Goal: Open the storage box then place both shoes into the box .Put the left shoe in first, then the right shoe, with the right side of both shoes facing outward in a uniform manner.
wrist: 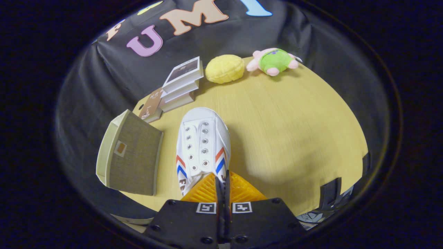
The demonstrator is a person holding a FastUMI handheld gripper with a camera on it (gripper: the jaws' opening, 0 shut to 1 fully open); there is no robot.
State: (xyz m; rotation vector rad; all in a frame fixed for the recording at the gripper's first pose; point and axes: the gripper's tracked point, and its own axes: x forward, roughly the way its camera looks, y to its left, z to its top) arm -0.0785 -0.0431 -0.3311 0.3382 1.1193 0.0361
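One white shoe [202, 145] lies on the wooden table [294, 138], its toe pointing away from the gripper [223, 183] and its heel end reaching in at the fingertips. It has rows of metal eyelets with no laces, and red and blue chevron stripes on both sides near the heel. The gripper's two fingers are drawn nearly together, with only a thin slit between them, and the rear rim of the shoe appears pinched in that slit, though the contact itself is partly hidden by the fingers.

Just to the left of the shoe stands the storage box [129, 155], a cloth-covered, olive-grey container with a small label holder on the face turned this way. It sits at the near-left edge of the table, tilted in the fisheye view, and a pale panel shows along its left side. Whether it is open cannot be told from here, and its inside is not visible.

Beyond the box and the shoe's toe, a stack of books [180, 86] rests near the back of the table. To the right of the books is a yellow round cushion-like toy [225, 68], and further right a pink and green plush toy [275, 61] lies near the far edge.
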